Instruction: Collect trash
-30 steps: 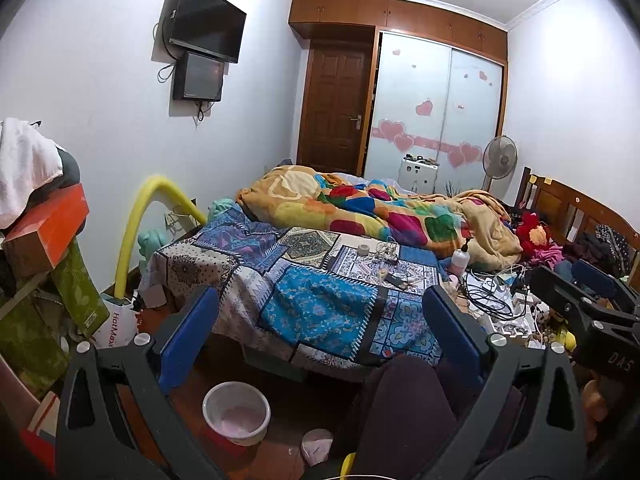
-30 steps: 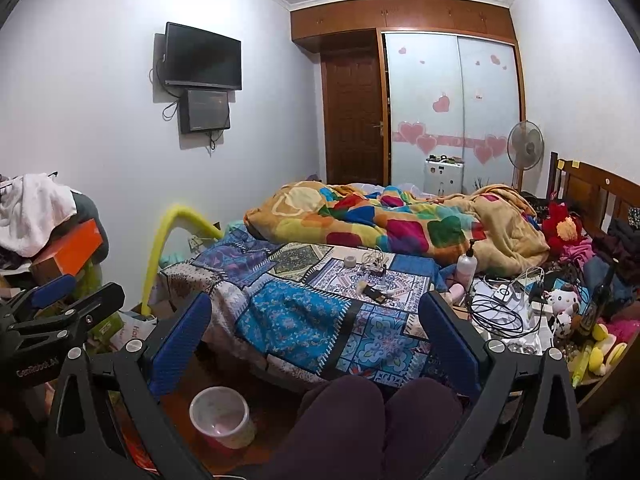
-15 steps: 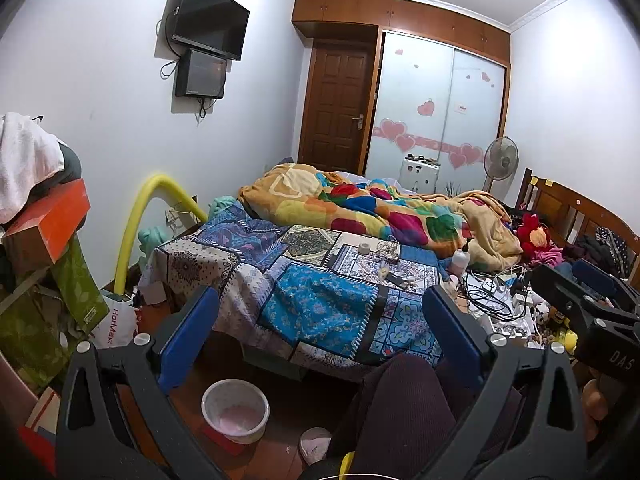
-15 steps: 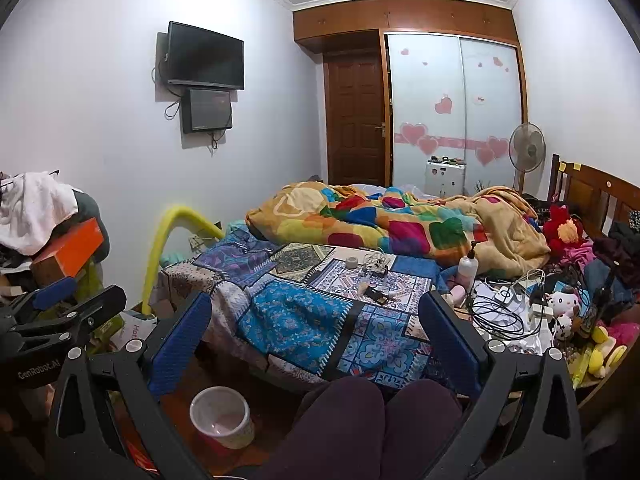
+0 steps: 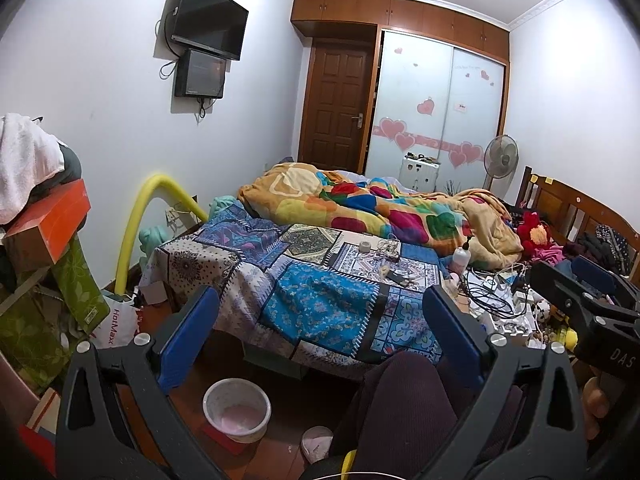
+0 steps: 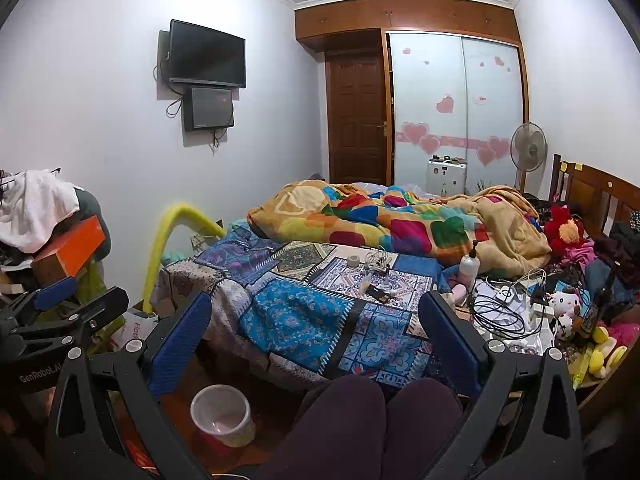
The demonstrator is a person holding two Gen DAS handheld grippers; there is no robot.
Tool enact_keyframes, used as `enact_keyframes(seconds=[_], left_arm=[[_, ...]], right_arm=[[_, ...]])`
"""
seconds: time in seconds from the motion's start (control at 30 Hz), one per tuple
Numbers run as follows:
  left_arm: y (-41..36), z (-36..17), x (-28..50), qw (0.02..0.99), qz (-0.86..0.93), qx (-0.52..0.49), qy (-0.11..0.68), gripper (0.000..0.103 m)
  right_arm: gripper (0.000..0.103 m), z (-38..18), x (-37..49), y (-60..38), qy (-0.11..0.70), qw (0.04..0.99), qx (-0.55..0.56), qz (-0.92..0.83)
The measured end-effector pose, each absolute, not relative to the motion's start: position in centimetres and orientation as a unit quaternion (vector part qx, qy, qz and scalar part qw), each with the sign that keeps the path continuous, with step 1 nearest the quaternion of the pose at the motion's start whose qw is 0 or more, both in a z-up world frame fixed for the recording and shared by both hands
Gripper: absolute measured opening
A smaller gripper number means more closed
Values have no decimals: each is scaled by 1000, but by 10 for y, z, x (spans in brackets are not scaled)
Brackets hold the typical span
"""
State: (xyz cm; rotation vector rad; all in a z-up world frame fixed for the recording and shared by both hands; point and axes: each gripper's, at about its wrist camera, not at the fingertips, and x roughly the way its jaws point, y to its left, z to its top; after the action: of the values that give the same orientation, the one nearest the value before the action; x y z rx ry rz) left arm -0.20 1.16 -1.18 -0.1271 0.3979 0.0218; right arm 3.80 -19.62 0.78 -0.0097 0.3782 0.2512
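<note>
Both claws gape with nothing between the pads — left claw (image 5: 318, 332) and right claw (image 6: 314, 330) held level above our knees (image 6: 380, 420), likely so we can scan the room before choosing a target. Trash candidates: small scraps (image 6: 370, 282) and a tape roll (image 6: 353, 260) on the bed (image 6: 296, 320), well ahead of both claws. White bin (image 6: 222, 414) stands on the floor just beside the knees — handy for drops. Nothing collected yet, we judge.

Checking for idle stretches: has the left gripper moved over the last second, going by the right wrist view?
No. The left gripper sits in practically the same place just below the orange box, with no clear shift either way.
</note>
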Motion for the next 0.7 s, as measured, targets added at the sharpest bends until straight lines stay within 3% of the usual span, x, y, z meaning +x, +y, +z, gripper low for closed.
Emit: enact_keyframes(seconds=[0.4,0.7], left_arm=[[9,-10,9,978,15,-63,196,102],[-4,-1,61,977,14,-59,205,102]], right_arm=[[103,1,53,-198,210,968,-5,140],[103,5,92,-213,208,972,-4,113]])
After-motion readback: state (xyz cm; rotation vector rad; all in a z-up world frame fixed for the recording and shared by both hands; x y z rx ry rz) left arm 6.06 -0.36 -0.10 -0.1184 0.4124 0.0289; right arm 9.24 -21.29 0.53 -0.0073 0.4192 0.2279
